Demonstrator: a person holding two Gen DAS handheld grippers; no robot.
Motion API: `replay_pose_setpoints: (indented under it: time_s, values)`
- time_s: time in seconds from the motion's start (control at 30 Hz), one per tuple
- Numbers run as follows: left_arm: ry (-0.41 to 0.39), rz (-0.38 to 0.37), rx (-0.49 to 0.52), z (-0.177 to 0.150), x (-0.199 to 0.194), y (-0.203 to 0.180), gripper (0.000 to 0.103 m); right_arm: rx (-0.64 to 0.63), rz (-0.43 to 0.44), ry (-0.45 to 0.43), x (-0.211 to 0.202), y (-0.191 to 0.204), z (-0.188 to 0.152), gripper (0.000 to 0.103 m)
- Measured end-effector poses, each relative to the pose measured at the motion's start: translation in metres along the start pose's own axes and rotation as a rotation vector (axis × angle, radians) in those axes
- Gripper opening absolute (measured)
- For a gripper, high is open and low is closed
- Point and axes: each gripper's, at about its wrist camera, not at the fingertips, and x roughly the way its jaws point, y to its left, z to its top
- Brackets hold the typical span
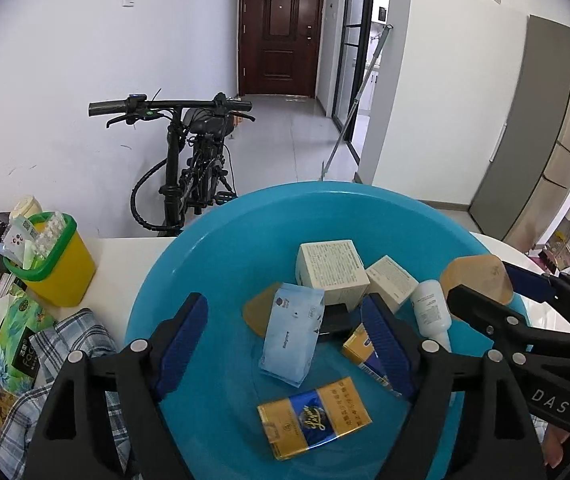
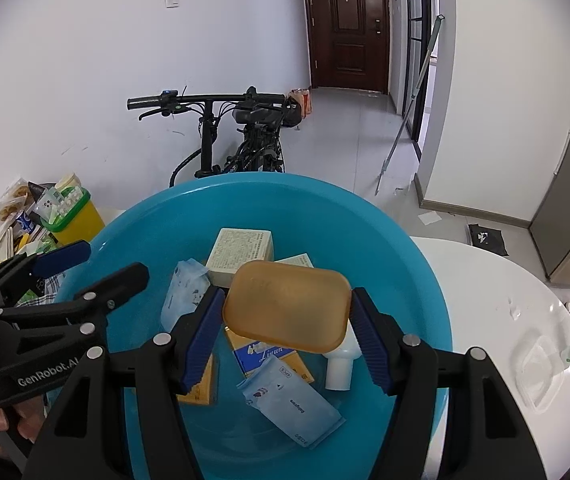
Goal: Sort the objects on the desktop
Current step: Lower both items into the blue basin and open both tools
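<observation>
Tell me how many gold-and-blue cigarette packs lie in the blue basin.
2. One cigarette pack lies flat nearest the camera; the other sits partly behind a finger of the left gripper. Others may be hidden.

We're in a home, an apartment's entry hall and dining corner. A dark wooden front door (image 1: 281, 32) closes off a tiled corridor, a folding e-bike (image 1: 189, 152) is parked against the wall, and a tall fridge (image 1: 545, 132) stands at the right. The white table (image 2: 485, 280) carries household clutter: snack bags (image 1: 9, 328) and a yellow bin (image 1: 59, 264) at its left edge.
</observation>
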Motion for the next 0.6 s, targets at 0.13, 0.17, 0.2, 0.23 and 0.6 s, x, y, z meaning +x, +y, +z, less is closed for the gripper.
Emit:
replay_pose_setpoints:
  time_s: [0.13, 0.17, 0.2, 0.23, 0.6]
  values:
    - [-0.001, 0.004, 0.0, 0.001, -0.001, -0.001, 0.081, -0.002, 0.0, -0.001, 0.0, 0.001, 0.0, 0.063]
    - [-0.001, 0.005, 0.002, 0.001, -0.001, -0.001, 0.081, -0.003, -0.001, -0.001, 0.0, 0.001, 0.0, 0.063]
    - [-0.001, 0.005, 0.003, 0.001, -0.001, -0.001, 0.081, -0.003, -0.002, -0.001, 0.0, 0.001, 0.0, 0.063]
    - [-0.003, 0.005, 0.003, 0.001, -0.002, -0.001, 0.081, -0.002, -0.001, -0.001, 0.0, 0.0, 0.0, 0.063]
    - [-0.01, 0.011, 0.011, 0.001, -0.003, -0.001, 0.081, 0.023, -0.012, -0.014, -0.003, -0.01, 0.0, 0.072]
